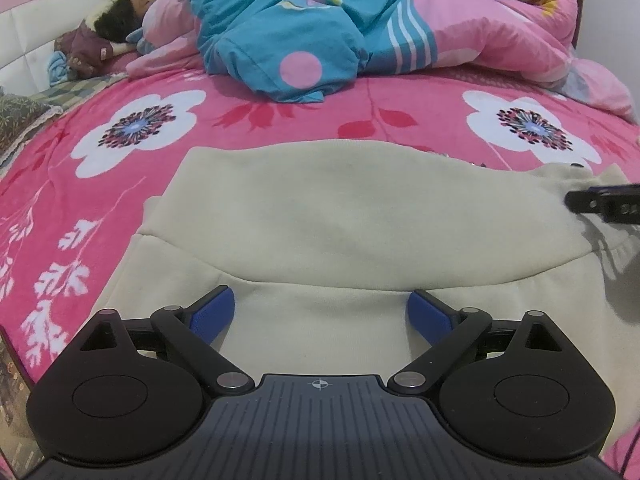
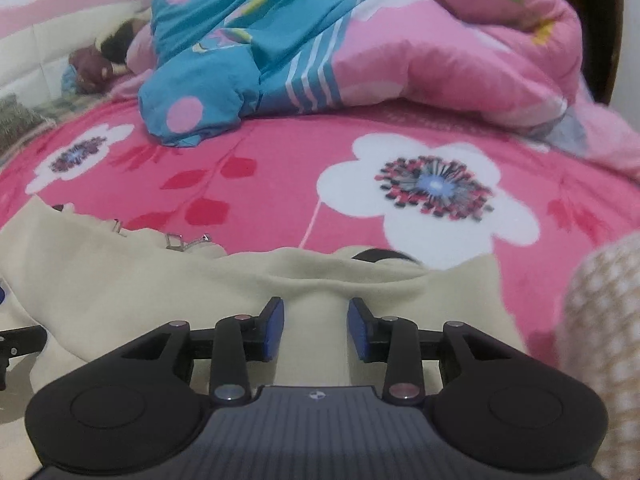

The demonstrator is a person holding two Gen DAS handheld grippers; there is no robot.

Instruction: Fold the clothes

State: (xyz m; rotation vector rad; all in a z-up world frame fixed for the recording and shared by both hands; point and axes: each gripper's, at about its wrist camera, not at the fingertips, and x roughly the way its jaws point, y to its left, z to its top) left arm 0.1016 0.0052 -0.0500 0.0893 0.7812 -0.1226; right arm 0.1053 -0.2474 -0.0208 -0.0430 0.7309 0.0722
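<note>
Bed: a mattress under a pink flowered blanket (image 1: 280, 120) carries everything; no earlier fold can be judged beyond what lies here.
Left tongs (image 1: 319, 314): jaws wide apart over the near part of the cream garment (image 1: 320, 208), with nothing between the blue pads (image 1: 214, 314); they hover above the cloth rather than grip it.
Right tongs (image 2: 316, 326): jaws partly apart, pads on either side of a raised ridge of the same cream garment (image 2: 120, 280); the pads do not look pressed on it, so I judge the cloth released or not yet caught.
Garment: it lies spread across the near half of the bed, one layer folded over another, with a curved seam running across the left view.
Near edge: the right view shows the garment's far hem bunched, with small metal clips (image 2: 180, 240) and a dark patch (image 2: 380, 256) just past it.
Risk: a half-open right jaw may snag only the top layer, dragging the fold askew; the clips could catch a pad.
Room: bare blanket lies beyond the hem, so there is free space to push forward.
Far: a rumpled blue and pink quilt (image 1: 304, 20) and a plush toy (image 1: 104, 40) sit well apart, by the headboard (image 1: 24, 36).
</note>
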